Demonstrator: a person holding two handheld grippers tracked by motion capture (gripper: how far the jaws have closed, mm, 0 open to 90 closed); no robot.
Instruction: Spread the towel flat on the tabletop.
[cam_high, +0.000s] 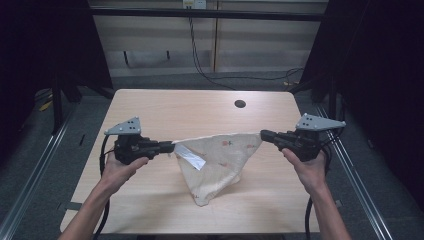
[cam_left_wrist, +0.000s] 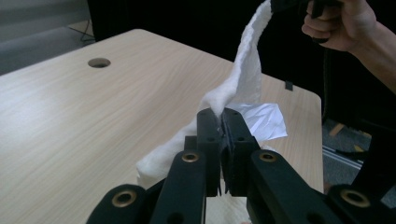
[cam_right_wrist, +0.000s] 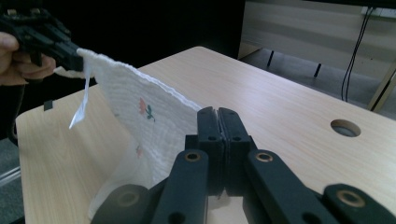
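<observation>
Both tongs are clenched on the cloth (cam_high: 220, 155): left tongs (cam_high: 170, 146) pinch one top corner, right tongs (cam_high: 264, 134) the other. It hangs stretched between them, tip brushing the table (cam_high: 150, 110), probably to spread it flat.

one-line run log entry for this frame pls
left gripper: shut on cloth corner | right gripper: shut on opposite corner | cloth: stretched between them, lower tip on table | tag: hanging near left corner

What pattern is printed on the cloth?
The white cloth bears small red flowers with green leaves; the right gripper view shows it best.
</observation>
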